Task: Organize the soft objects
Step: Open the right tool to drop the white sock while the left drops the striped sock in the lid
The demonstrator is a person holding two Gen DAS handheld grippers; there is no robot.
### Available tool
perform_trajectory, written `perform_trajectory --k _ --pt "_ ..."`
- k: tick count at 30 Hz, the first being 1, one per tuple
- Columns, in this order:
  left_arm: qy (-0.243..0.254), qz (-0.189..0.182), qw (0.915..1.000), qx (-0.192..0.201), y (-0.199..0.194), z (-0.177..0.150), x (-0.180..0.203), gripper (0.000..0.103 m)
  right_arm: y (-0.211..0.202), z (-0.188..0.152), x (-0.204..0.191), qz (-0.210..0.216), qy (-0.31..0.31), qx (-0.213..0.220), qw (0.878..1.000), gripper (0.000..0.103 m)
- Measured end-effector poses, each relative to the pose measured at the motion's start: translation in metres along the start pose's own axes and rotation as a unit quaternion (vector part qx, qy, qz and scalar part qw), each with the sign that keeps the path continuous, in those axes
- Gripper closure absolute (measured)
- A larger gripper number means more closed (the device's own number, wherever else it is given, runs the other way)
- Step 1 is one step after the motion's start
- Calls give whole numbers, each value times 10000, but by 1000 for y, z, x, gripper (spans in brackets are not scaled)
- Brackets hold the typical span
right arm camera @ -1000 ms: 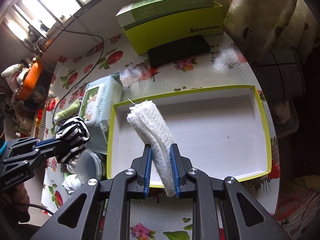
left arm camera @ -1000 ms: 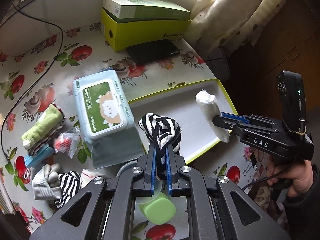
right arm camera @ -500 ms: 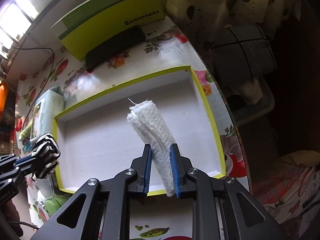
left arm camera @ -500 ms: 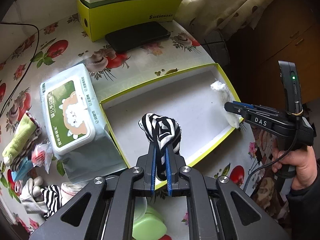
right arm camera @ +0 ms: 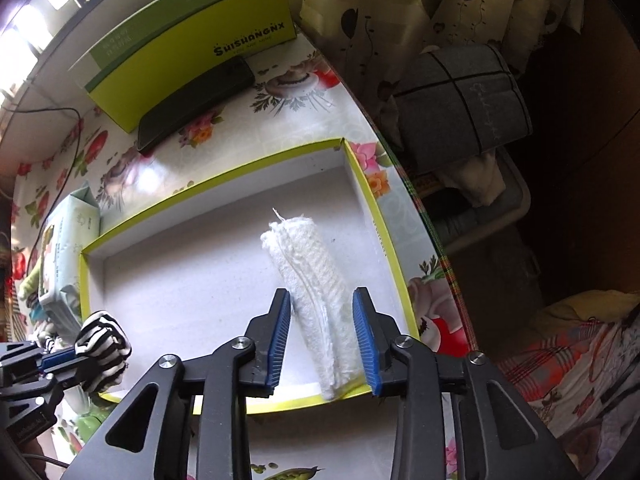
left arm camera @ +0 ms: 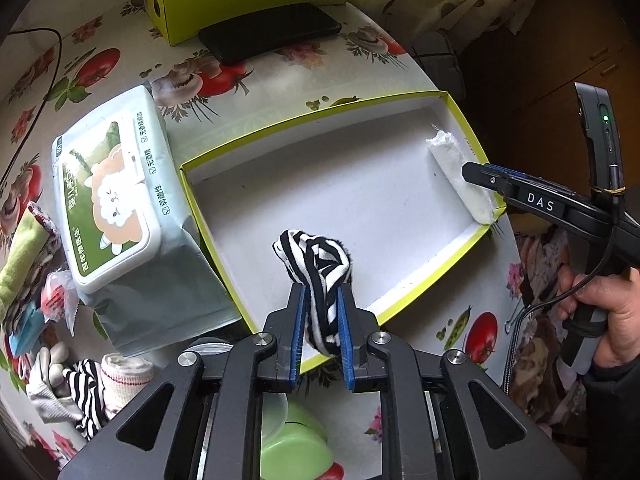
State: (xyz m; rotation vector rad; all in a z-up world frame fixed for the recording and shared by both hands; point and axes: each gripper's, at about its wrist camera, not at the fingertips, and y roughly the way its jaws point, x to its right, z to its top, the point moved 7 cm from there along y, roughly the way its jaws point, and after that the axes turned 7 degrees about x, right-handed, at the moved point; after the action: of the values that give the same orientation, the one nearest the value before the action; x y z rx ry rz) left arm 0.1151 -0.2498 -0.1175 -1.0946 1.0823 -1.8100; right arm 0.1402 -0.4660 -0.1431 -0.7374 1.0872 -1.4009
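Note:
A black-and-white striped sock [left arm camera: 316,260] stands bunched between the blue pads of my left gripper [left arm camera: 320,292]. Its jaws are opening, and the sock still fills the gap and touches both pads. It hangs over the near rim of the white, yellow-edged box [left arm camera: 320,184]. A rolled white towel [right arm camera: 304,252] lies inside that box [right arm camera: 180,280] along its right wall, one end leaning on the near rim. My right gripper [right arm camera: 321,294] straddles the towel with its jaws opening and a gap at each pad. The left wrist view shows the towel [left arm camera: 452,160] at the right gripper [left arm camera: 492,178].
A pack of wet wipes [left arm camera: 112,200] lies against the box's left side. A yellow-green carton [left arm camera: 248,0] and a black phone [left arm camera: 272,32] sit behind. Cloths and socks [left arm camera: 88,384] are piled at the left. A green container [left arm camera: 296,440] sits under my left gripper. The table edge runs close on the right.
Both grippers came down over the box, the right one to its right end. Both pairs of jaws have spread. The towel now rests in the box, free of the right pads.

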Motion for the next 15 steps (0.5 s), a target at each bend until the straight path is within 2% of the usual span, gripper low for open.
perform_trajectory --k 4,15 --pt "-75 -8 9999 107 -9 1 -2 75 -6 4 -1 -7 -9 62 10000 69" --pt "-351 65 9977 576 -50 2 -20 75 -41 -3 -50 694 -428 217 9964 65"
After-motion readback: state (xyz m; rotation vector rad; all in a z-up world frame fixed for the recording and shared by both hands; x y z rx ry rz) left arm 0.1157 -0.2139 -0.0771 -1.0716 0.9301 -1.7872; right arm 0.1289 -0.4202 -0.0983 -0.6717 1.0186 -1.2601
